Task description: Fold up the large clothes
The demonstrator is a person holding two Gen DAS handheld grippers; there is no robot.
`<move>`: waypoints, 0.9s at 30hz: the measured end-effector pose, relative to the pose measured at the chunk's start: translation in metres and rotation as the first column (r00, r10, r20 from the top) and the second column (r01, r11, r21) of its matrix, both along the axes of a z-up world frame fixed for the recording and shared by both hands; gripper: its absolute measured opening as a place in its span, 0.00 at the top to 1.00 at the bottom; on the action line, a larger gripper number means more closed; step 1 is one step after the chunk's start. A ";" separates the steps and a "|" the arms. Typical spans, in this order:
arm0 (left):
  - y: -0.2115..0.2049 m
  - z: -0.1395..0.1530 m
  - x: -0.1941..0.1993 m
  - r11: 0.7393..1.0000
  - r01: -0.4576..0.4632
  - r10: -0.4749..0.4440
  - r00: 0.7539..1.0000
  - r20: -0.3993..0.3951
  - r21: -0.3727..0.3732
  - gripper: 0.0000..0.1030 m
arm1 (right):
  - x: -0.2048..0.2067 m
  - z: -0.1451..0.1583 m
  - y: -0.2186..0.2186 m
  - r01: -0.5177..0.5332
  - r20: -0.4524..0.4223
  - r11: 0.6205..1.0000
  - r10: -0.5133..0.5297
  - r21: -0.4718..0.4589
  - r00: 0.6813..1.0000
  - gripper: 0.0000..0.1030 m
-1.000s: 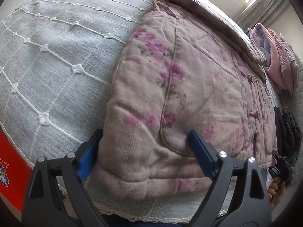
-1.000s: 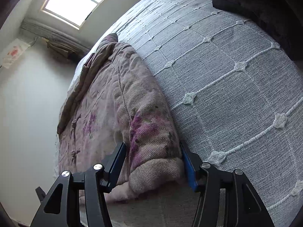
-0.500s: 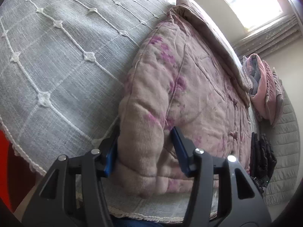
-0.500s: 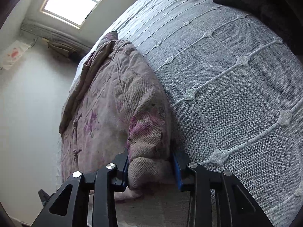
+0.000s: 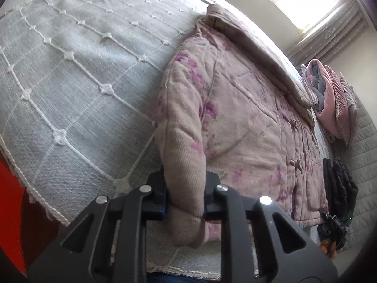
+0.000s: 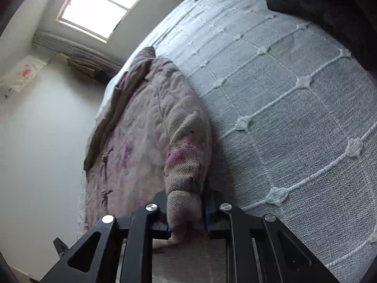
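Observation:
A padded pink floral jacket (image 5: 247, 122) with knot buttons lies flat on a grey quilted bedspread (image 5: 70, 75). My left gripper (image 5: 186, 193) is shut on the jacket's near hem corner, which bunches up between the jaws. In the right wrist view my right gripper (image 6: 186, 214) is shut on the other near hem corner of the jacket (image 6: 146, 141), at the edge beside the bare bedspread (image 6: 294, 118). Both corners are lifted slightly off the bed.
Pink and grey folded clothes (image 5: 329, 108) lie at the far end of the bed. A black garment (image 5: 339, 186) lies right of the jacket; it also shows in the right wrist view (image 6: 318, 2). A red surface (image 5: 9, 200) sits below the bed's near edge.
Both grippers went from open around the jacket's hem corners to shut on them. The fabric has bunched up and risen slightly.

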State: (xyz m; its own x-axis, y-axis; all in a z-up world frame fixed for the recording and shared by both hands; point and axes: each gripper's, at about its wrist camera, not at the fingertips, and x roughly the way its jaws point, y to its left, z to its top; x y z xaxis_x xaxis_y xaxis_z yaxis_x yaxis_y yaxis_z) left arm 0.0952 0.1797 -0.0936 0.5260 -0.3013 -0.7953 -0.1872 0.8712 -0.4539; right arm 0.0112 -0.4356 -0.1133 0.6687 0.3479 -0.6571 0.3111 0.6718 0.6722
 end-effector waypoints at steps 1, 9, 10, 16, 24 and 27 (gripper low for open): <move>0.000 0.003 -0.001 1.000 0.006 -0.006 1.000 0.006 0.000 0.80 | -0.001 0.004 0.002 -0.004 0.006 1.000 0.004 -0.009 1.000 0.86; 0.006 0.045 -0.019 0.999 0.030 -0.025 0.993 0.111 -0.043 0.82 | -0.036 0.033 0.013 0.007 0.110 0.999 -0.012 0.041 0.994 0.89; 0.007 0.053 -0.024 0.998 0.032 -0.025 0.991 0.129 -0.056 0.83 | -0.041 0.043 0.018 -0.001 0.129 1.000 -0.002 0.029 0.992 0.89; 0.022 0.099 -0.061 0.994 0.051 -0.030 0.977 0.213 -0.094 0.84 | -0.072 0.098 0.033 -0.010 0.230 0.999 0.017 -0.030 0.973 0.89; 0.049 0.174 -0.107 0.992 0.095 -0.057 0.924 0.379 -0.084 0.84 | -0.138 0.175 0.037 -0.026 0.390 0.997 0.052 -0.071 0.919 0.90; 0.054 0.199 -0.131 0.988 0.121 -0.064 0.892 0.449 -0.101 0.84 | -0.160 0.207 0.041 -0.039 0.456 0.995 0.075 -0.088 0.887 0.89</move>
State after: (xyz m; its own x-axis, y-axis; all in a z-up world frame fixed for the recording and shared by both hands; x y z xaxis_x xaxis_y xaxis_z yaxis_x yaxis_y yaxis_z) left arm -0.0361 0.2339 0.1057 0.7796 -0.4455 -0.4400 0.1366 0.8068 -0.5748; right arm -0.1485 -0.3944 0.0941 0.8821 0.3566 -0.3079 -0.0596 0.7328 0.6779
